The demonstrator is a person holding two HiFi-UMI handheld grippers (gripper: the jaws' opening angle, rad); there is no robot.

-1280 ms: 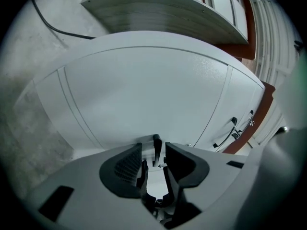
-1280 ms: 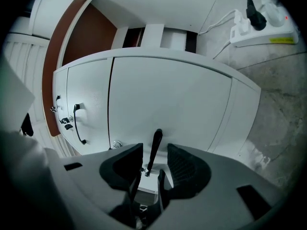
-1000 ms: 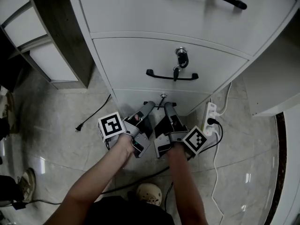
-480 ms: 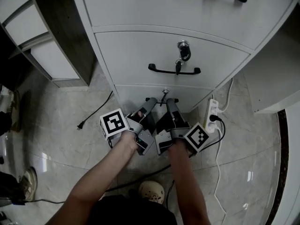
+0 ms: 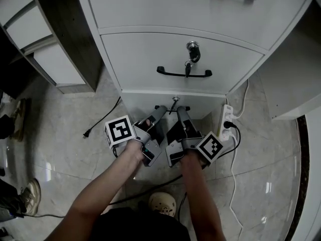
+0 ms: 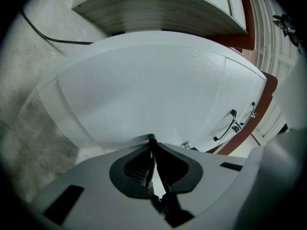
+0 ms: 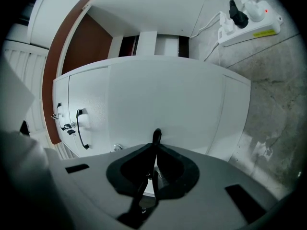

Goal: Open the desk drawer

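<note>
**Head view.** Bottom drawer (image 5: 140, 102): white front facing your tools. Its black handle (image 5: 172, 109) lies crosswise at their tips and is mostly covered. Your left gripper (image 5: 161, 109) and right gripper (image 5: 179, 110) sit side by side. The middle drawer (image 5: 145, 54) is above them, the glossy tiled floor (image 5: 75, 149) beneath.

**Left gripper view.** Your jaws have just been closing and now pinch the handle (image 6: 159, 174), a thin bar with its ends cut off. A cable (image 6: 48, 35) lies far ahead, to the left.

**Right gripper view.** Your jaws have just been closing and now pinch the handle (image 7: 157, 136). A power strip (image 7: 249, 18) lies ahead, to the right.
</note>
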